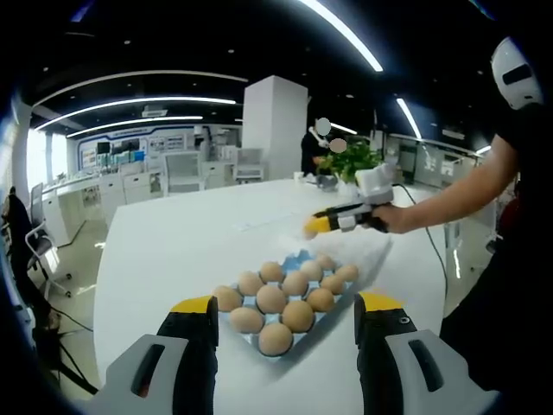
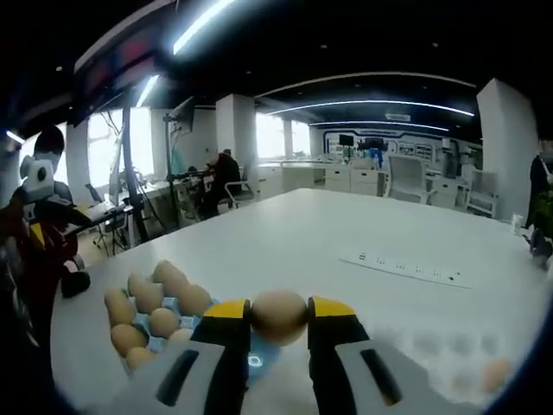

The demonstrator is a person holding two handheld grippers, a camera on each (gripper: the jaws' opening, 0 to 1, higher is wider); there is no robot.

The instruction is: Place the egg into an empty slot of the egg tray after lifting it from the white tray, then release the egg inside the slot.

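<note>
Right yellow-tipped gripper [image 2: 279,322] clamps a brown egg [image 2: 278,316] betw. its jaws, held above the blue egg tray [image 2: 248,361] on the large white table [image 2: 285,233]. Brown eggs in the tray [image 2: 151,303] fill the slots toward the table's near-left edge in the right gripper view. A white tray [image 2: 449,359], blurred, lies at the near-right edge w. another egg [image 2: 495,374] on it. In the left gripper view, left gripper [image 1: 285,311] hangs w. jaws wide apart, nothing betw. them, just short of the tray near the table's front edge. A white power strip [image 2: 404,266] lies mid-table; a green potted plant [image 1: 348,160] stands at the far edge.
</note>
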